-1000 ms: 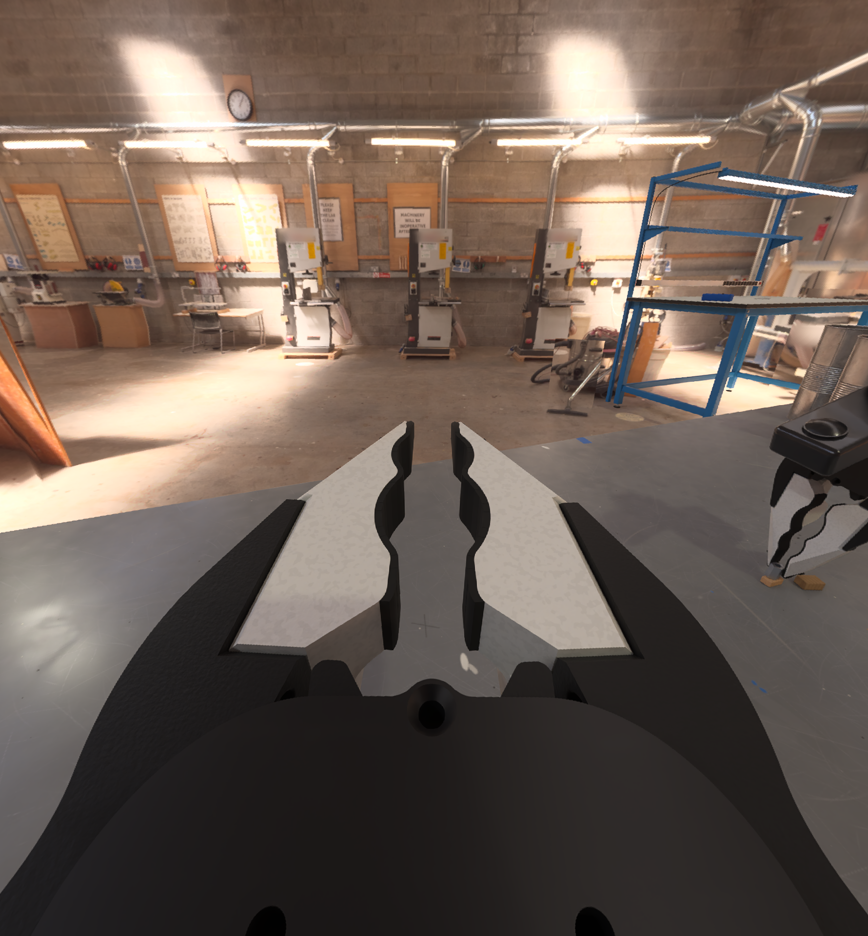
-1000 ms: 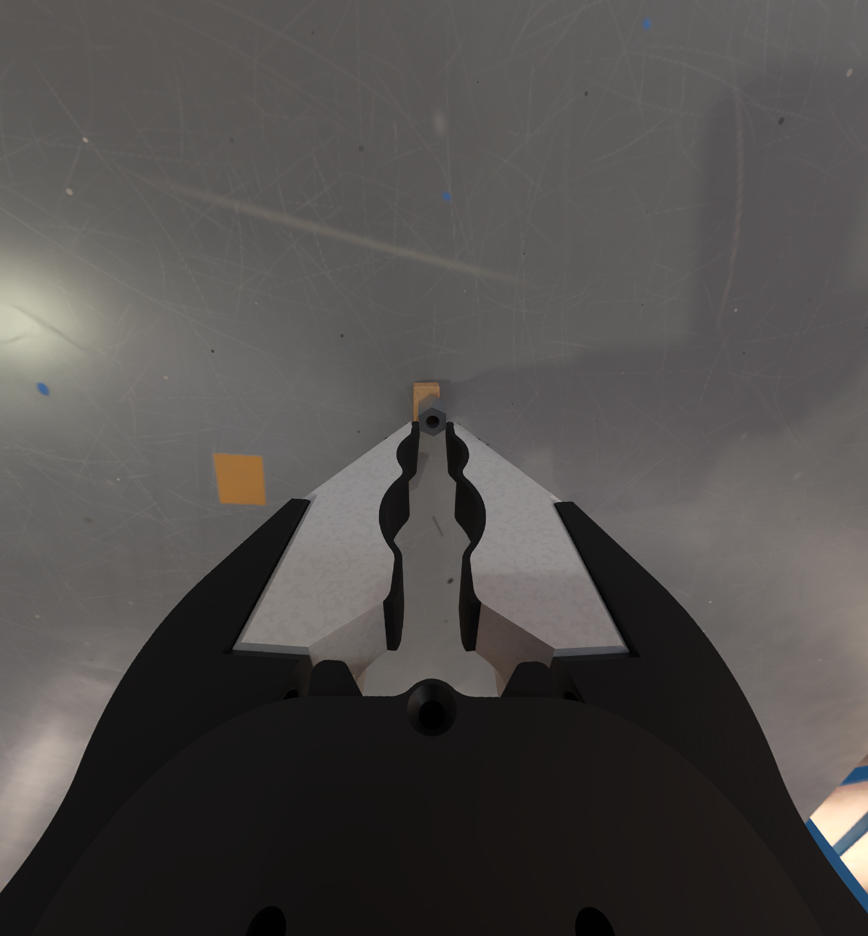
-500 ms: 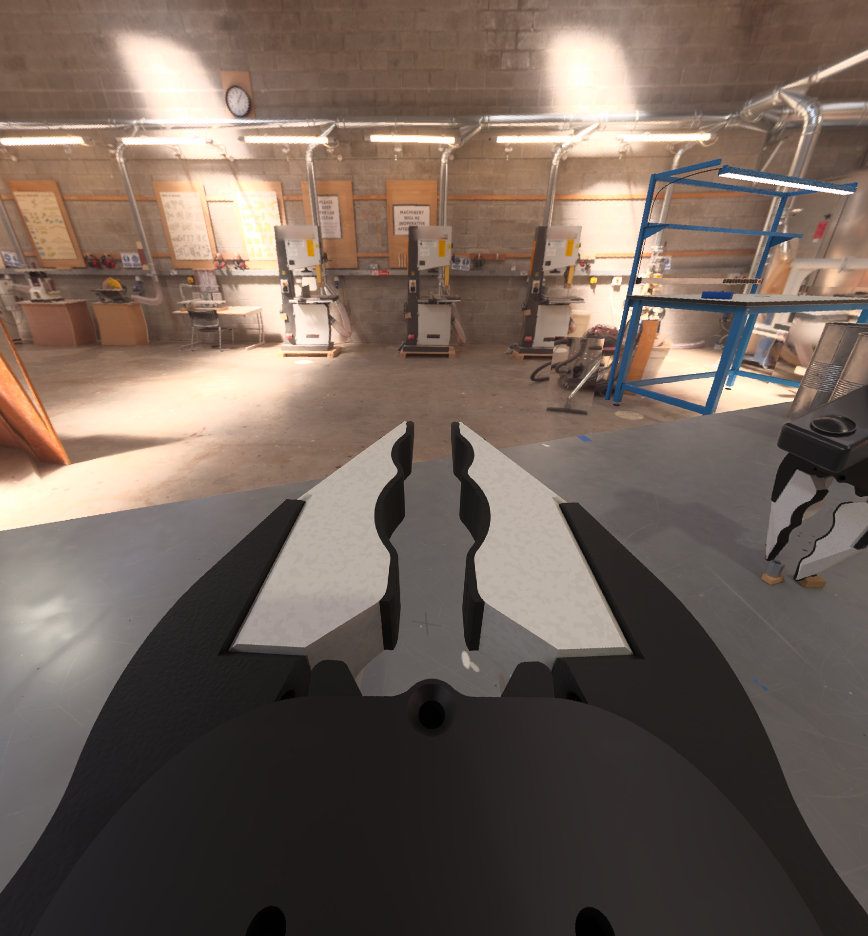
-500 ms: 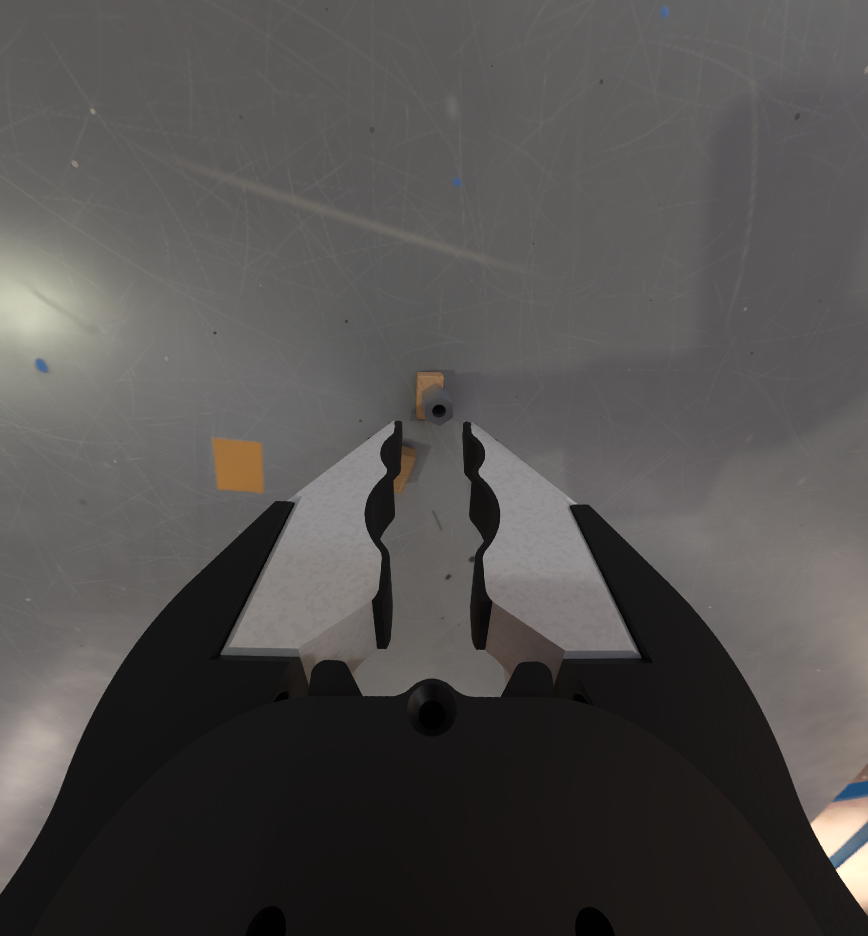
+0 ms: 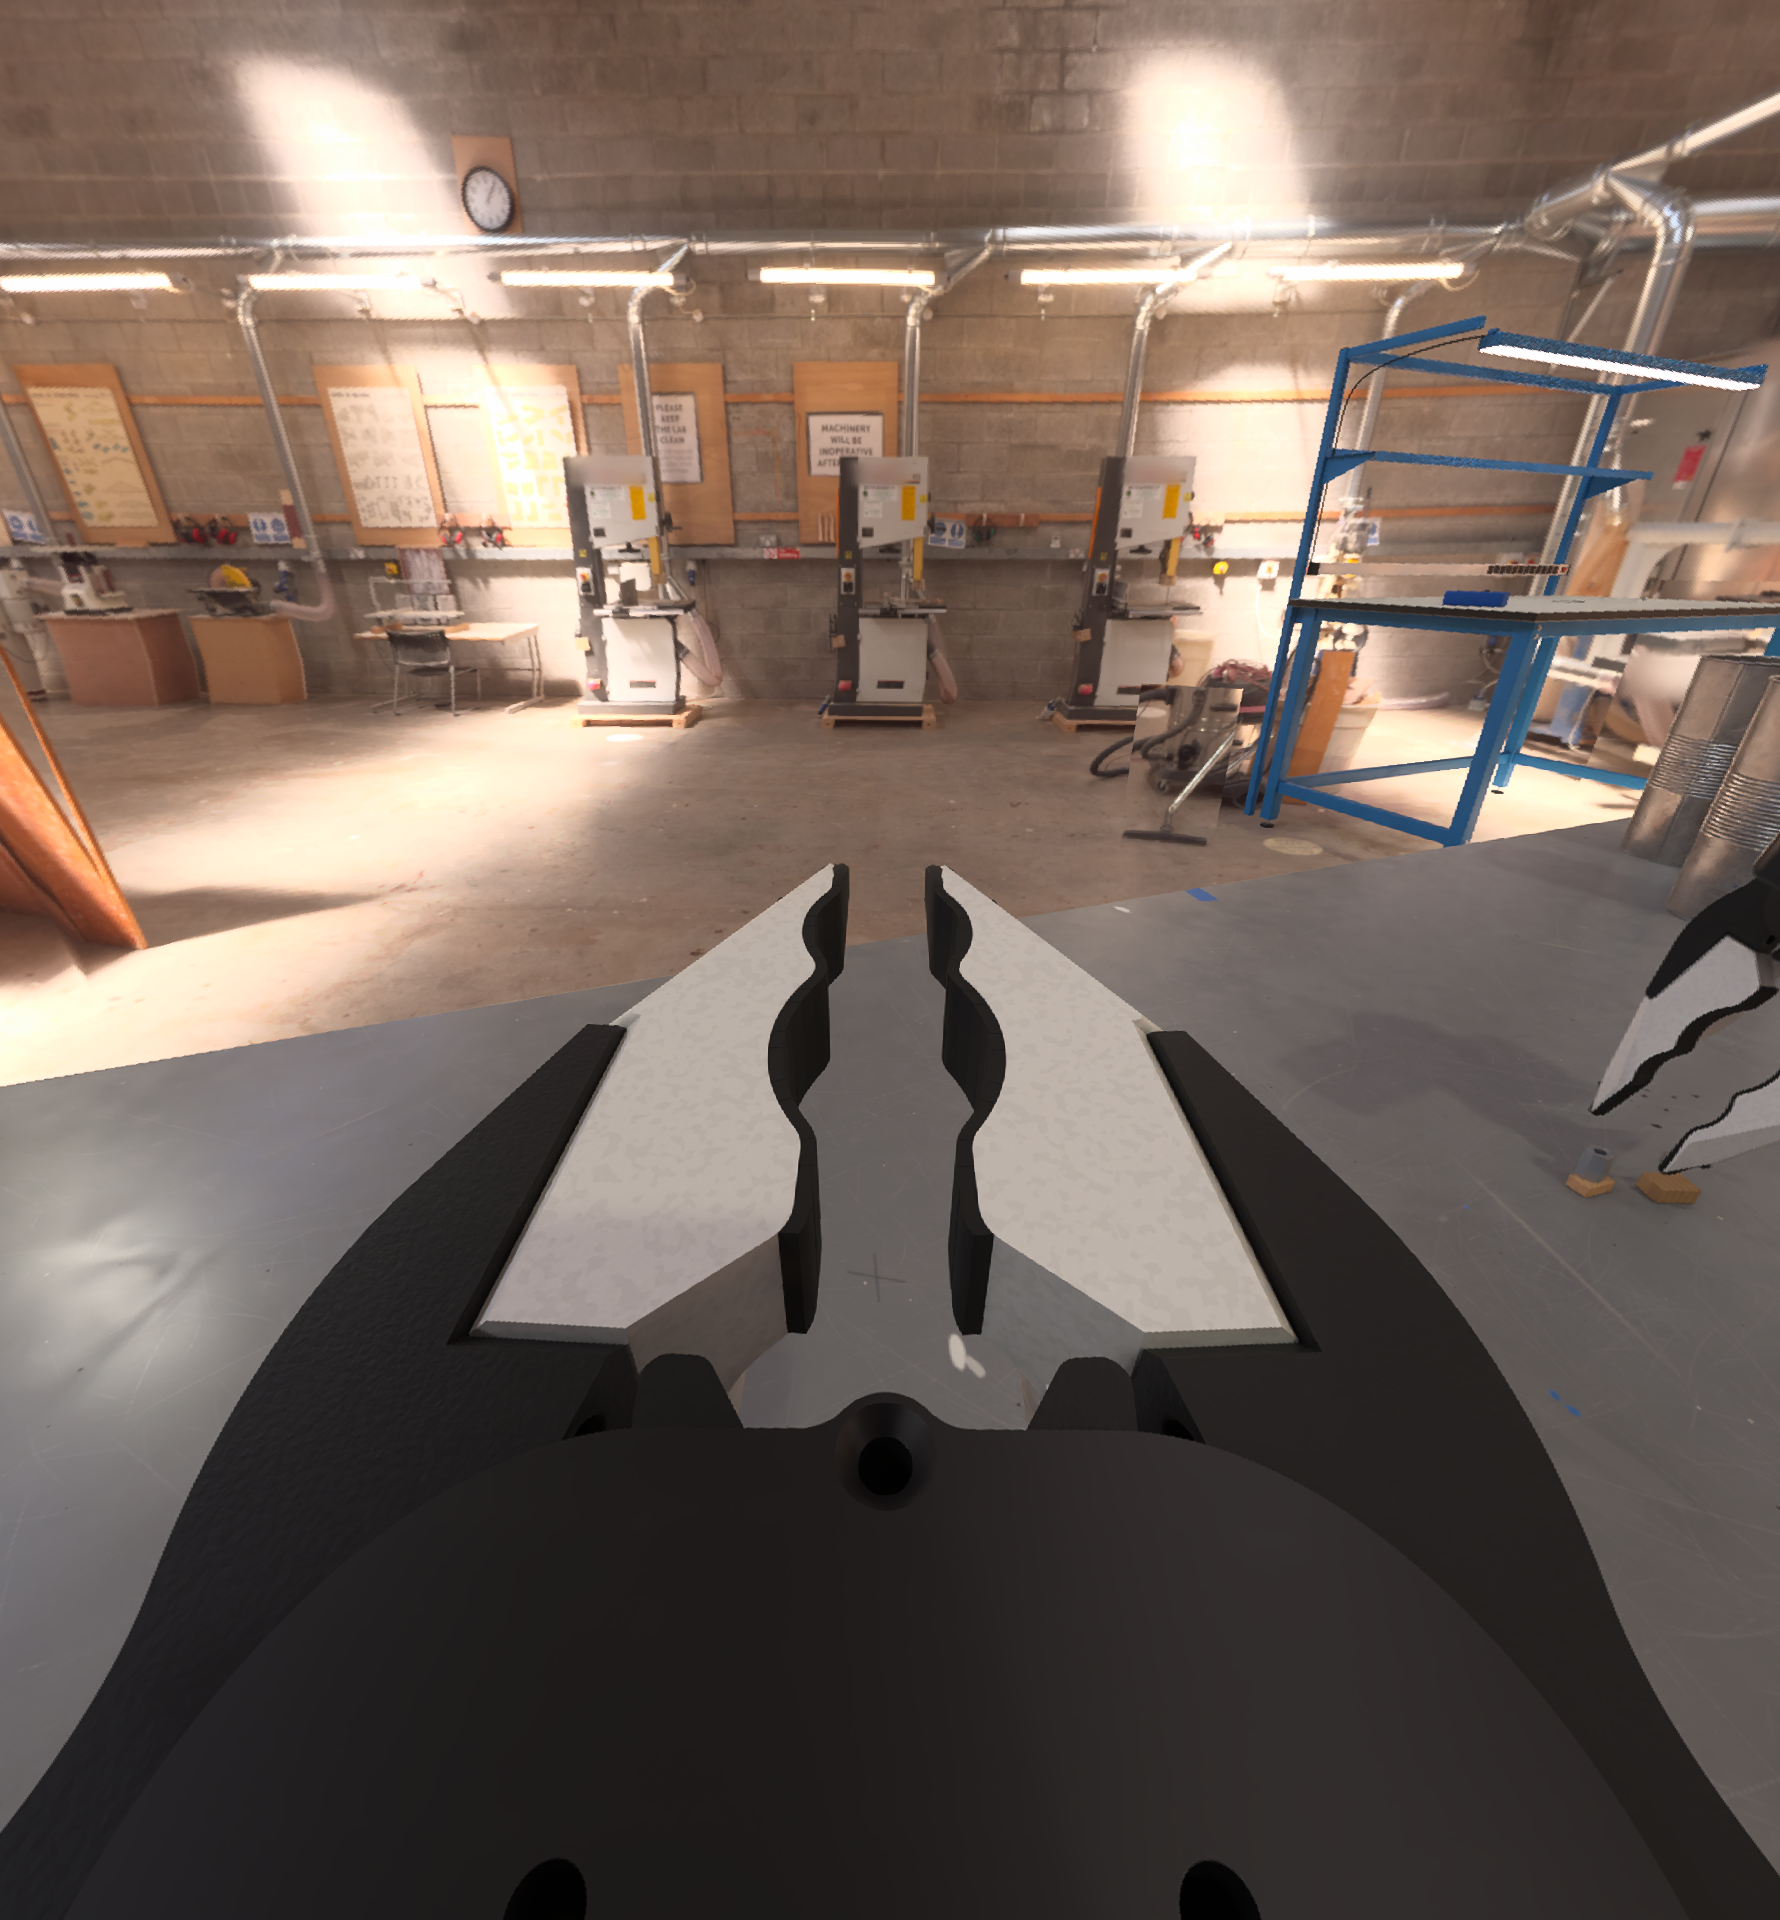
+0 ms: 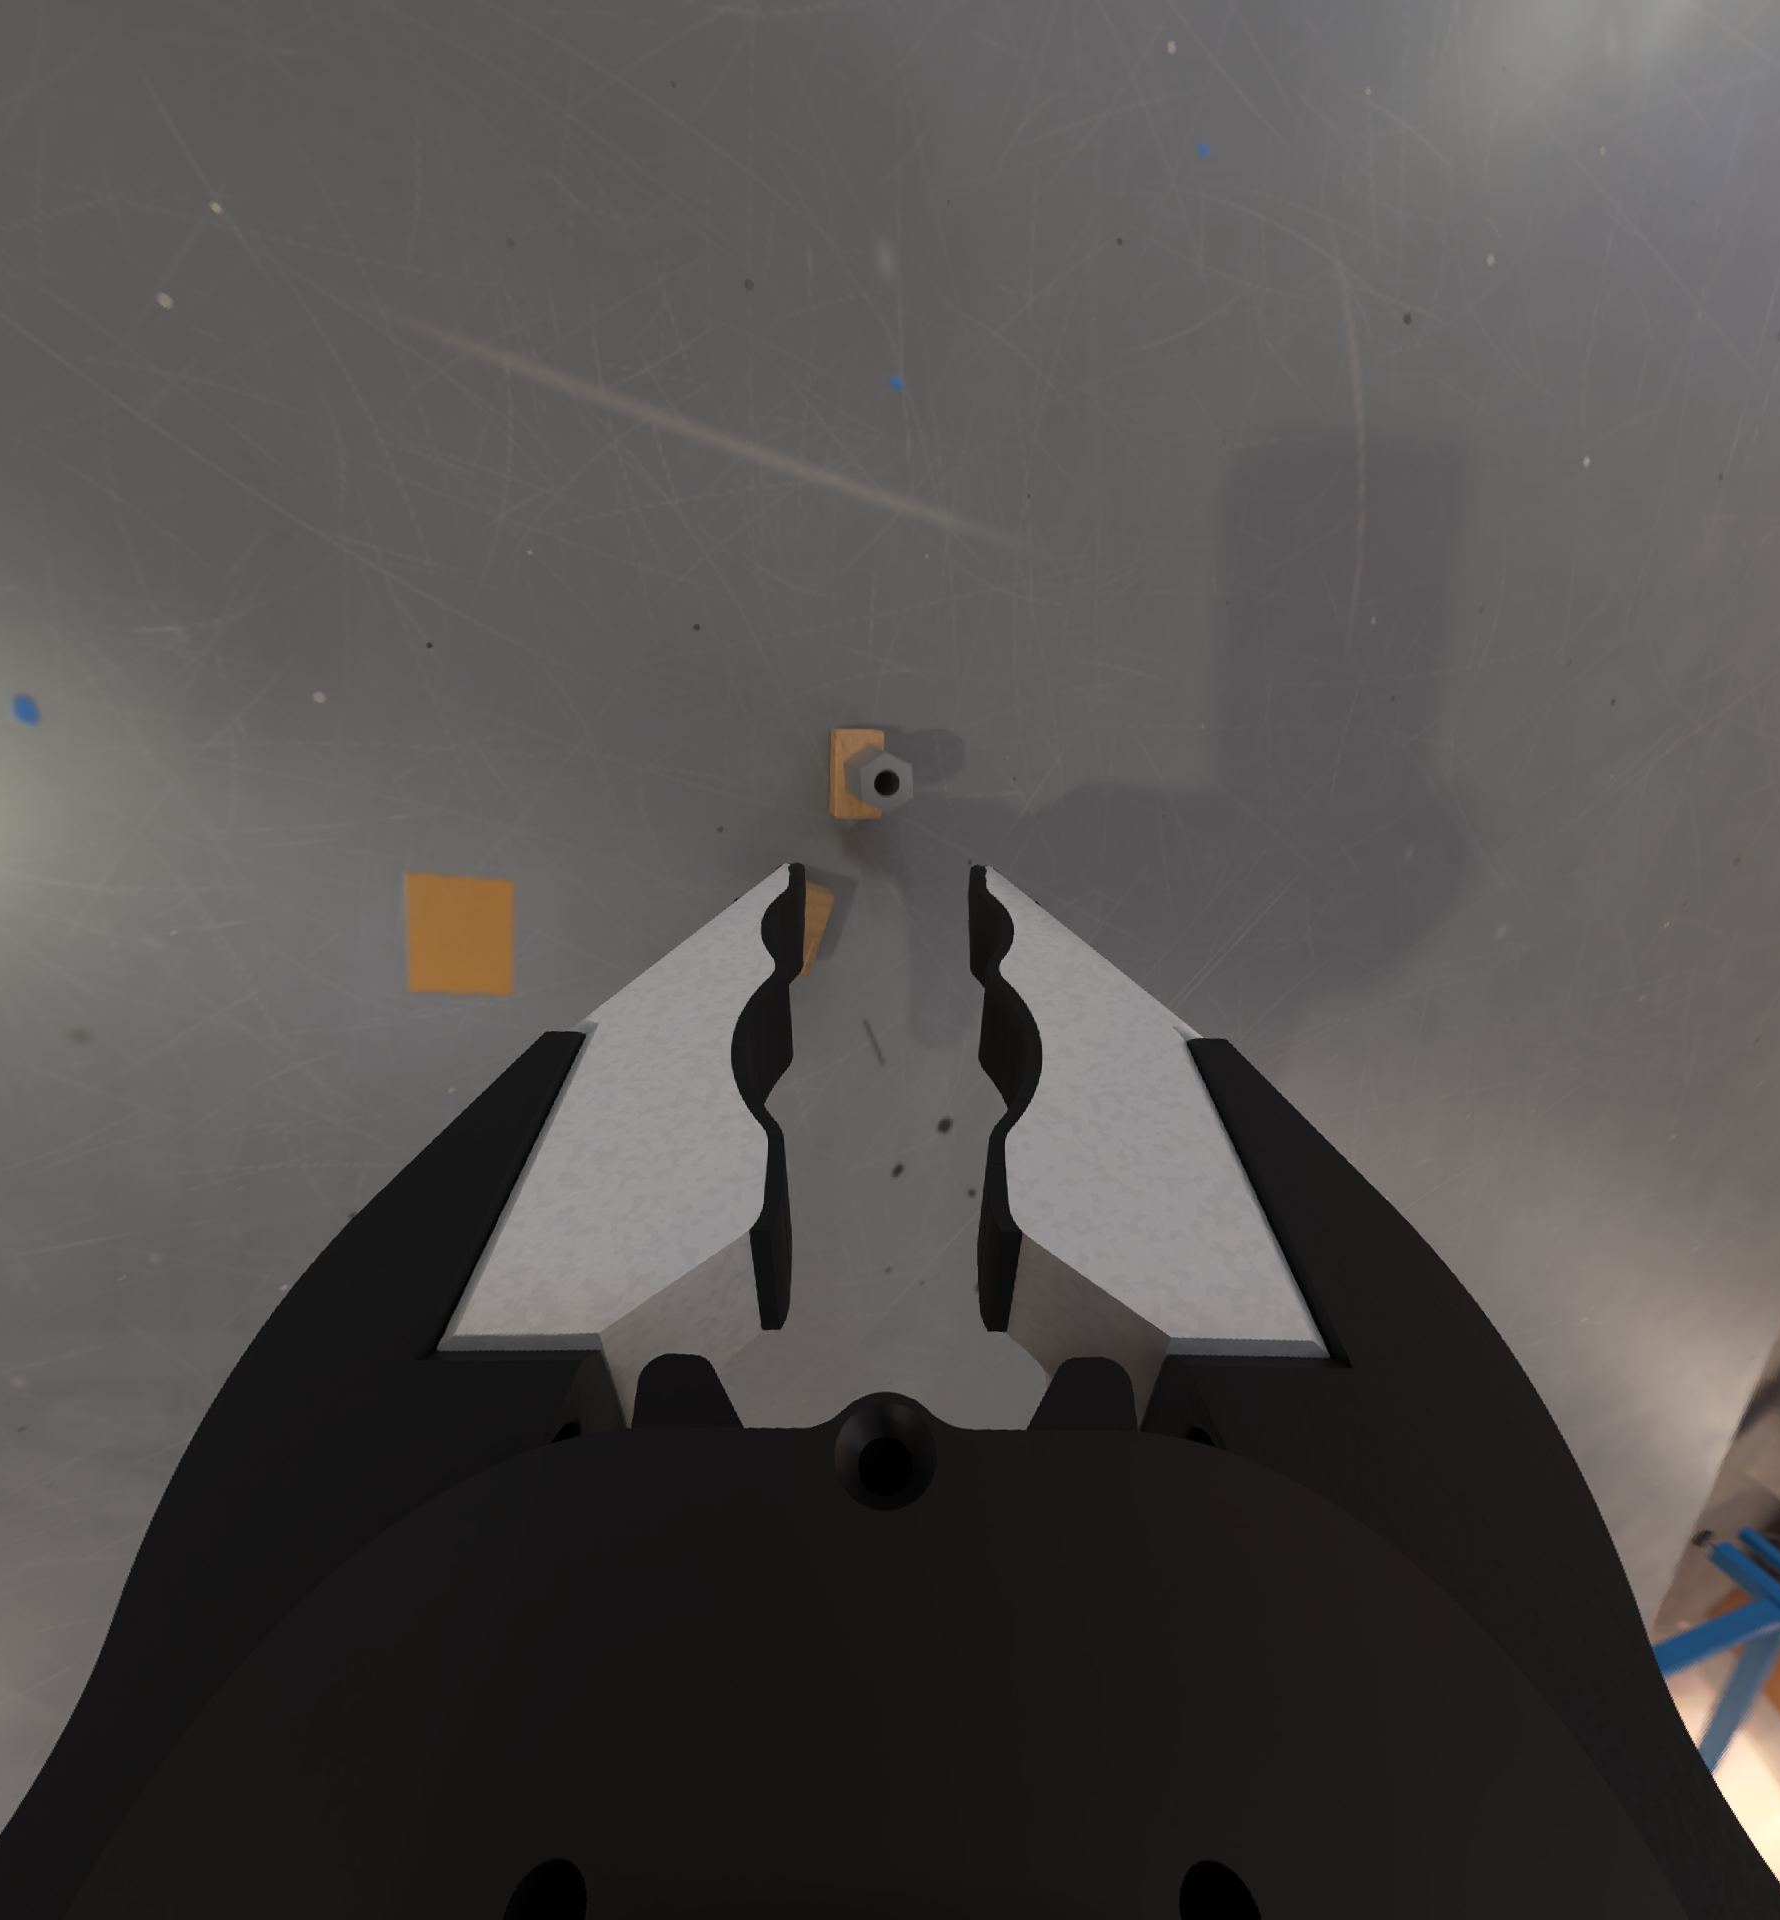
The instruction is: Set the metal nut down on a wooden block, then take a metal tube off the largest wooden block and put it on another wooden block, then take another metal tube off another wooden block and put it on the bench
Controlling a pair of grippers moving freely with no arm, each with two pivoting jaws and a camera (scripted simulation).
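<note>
In the right wrist view, the grey metal nut (image 6: 886,781) stands upright on a small wooden block (image 6: 850,774), at the block's right side. My right gripper (image 6: 886,875) is open and empty, above and just short of the nut. A second small wooden block (image 6: 818,920) shows partly behind its left finger. In the left wrist view, the nut (image 5: 1598,1162), its block (image 5: 1589,1184) and the second block (image 5: 1667,1188) lie far right, under the right gripper (image 5: 1634,1140). My left gripper (image 5: 884,883) is open and empty, low over the bench. No metal tube is in view.
The grey scratched bench (image 6: 1281,312) runs under both grippers; its far edge (image 5: 346,1039) crosses the left wrist view. A flat orange square (image 6: 460,933) lies left of the blocks. Metal barrels (image 5: 1759,758) stand at the bench's far right.
My right gripper has opened, let go of the nut on the small wooden block, and drawn back up from it. My left gripper has not moved.
</note>
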